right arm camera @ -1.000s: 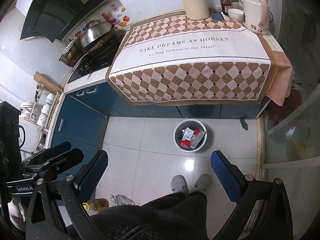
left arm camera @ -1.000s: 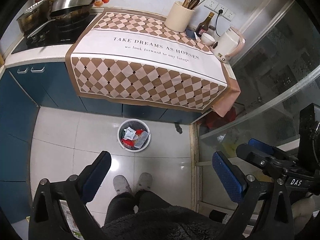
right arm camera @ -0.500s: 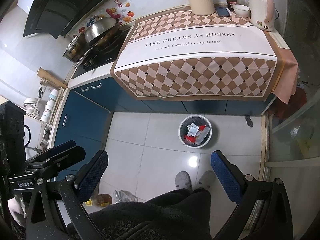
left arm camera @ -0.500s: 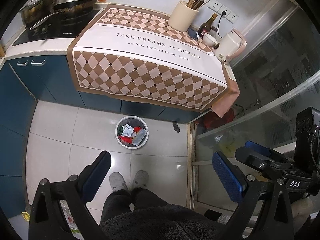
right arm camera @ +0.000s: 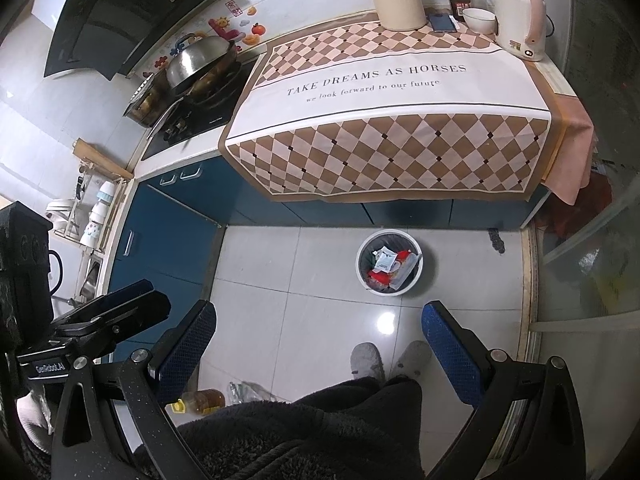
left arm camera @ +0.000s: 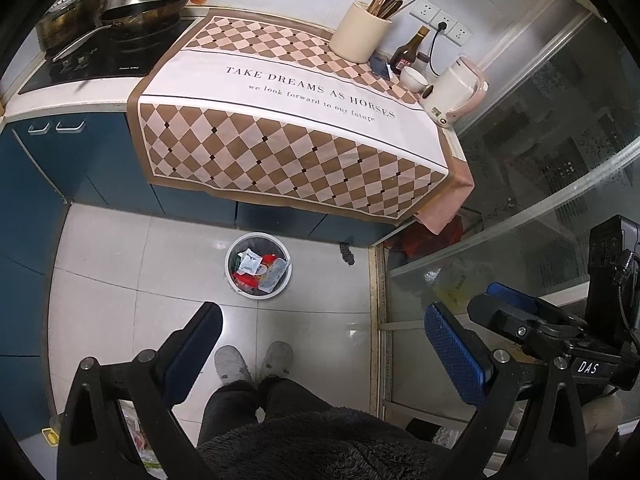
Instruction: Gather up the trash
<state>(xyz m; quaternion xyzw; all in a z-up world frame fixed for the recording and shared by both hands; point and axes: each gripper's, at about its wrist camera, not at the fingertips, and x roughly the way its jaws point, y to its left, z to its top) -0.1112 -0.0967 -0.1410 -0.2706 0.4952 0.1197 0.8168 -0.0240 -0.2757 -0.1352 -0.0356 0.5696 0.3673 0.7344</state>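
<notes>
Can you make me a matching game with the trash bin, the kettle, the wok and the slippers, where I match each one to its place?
Things:
1. trash bin
2. kettle
3. wok
4. slippers

Places:
A. on the black stove
B. on the floor tiles in front of the blue cabinets, with wrappers inside
C. on the person's feet, between the open fingers of the right gripper
D. at the right end of the checkered cloth, beside a white bowl

Pairs: 1-B, 2-D, 3-A, 4-C

Bin (left arm camera: 258, 270) before counter (left arm camera: 288, 92) (wrappers (left arm camera: 249, 263) inside) — floor.
</notes>
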